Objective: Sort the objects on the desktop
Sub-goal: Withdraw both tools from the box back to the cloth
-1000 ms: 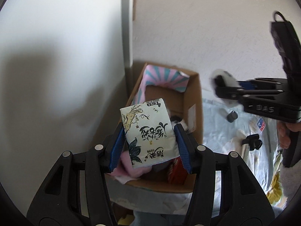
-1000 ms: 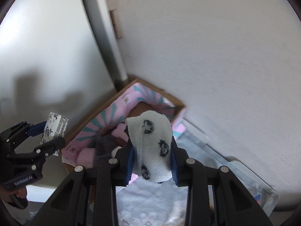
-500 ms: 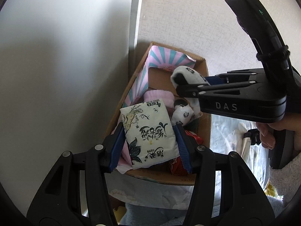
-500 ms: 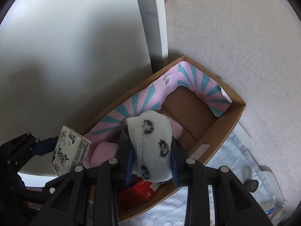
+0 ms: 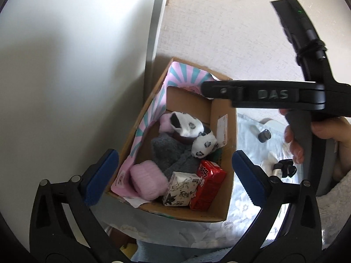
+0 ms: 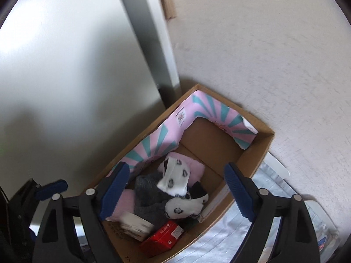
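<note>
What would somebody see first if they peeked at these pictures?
Probably the cardboard box against the wall, with its pink and teal striped lining. Inside lie panda-print socks, a grey fuzzy cloth, a pink bundle and a red packet. Both claws hang over it, opening wide, with nothing between them.

I count one cardboard box (image 5: 221,208) with a single pink-and-teal striped liner (image 5: 153,114) along its walls. Inside I see two white socks with black spots (image 5: 188,126) (image 5: 204,144), one red packet (image 5: 208,179), one white tissue pack with black print (image 5: 181,188), one grey fluffy piece (image 5: 169,153), and what may be two pink knitted items (image 5: 147,179) (image 6: 195,167), though the far one is half hidden. Out on the cloth beside the box lie one small dark cap (image 5: 264,135) and one little black-and-silver clip (image 5: 284,168)
</note>
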A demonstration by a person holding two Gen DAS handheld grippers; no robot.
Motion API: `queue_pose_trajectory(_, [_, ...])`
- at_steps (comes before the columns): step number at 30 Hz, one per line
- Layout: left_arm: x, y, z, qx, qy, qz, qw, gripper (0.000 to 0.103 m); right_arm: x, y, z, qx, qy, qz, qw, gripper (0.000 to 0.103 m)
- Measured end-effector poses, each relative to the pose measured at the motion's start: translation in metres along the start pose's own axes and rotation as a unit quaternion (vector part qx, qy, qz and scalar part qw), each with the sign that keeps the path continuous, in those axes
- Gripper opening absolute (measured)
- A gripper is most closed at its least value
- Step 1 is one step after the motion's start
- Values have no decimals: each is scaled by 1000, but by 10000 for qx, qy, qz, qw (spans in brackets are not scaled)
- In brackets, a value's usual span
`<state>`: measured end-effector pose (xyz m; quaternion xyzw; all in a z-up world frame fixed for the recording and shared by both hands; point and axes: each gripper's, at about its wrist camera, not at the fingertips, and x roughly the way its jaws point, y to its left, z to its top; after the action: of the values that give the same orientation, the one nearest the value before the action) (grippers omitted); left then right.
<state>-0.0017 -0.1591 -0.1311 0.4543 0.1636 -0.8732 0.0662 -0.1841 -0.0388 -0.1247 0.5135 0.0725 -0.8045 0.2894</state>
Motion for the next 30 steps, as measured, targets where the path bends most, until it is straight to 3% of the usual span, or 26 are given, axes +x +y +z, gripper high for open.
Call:
queue_pose_trajectory(7, [-1,-5,6,37,-2,-70,10000,103,-16,-10,-3,58,-175,-144,9997,94])
queue_pose_trajectory(12, [-5,-20,11,395,-39,65,9992,103,-32,-17,-10,139,-291,-232,9992,94])
queue_pose_trajectory(18, [-12,-50,18,880,-138,-107,9960,103,-55,-34,-18,270,-344,-328,9985,94])
queue_pose_trajectory(30, [-8,-130,26,1804,-214,-698,9809,103,-144,-117,-73,923,-621,-1513,9822,94])
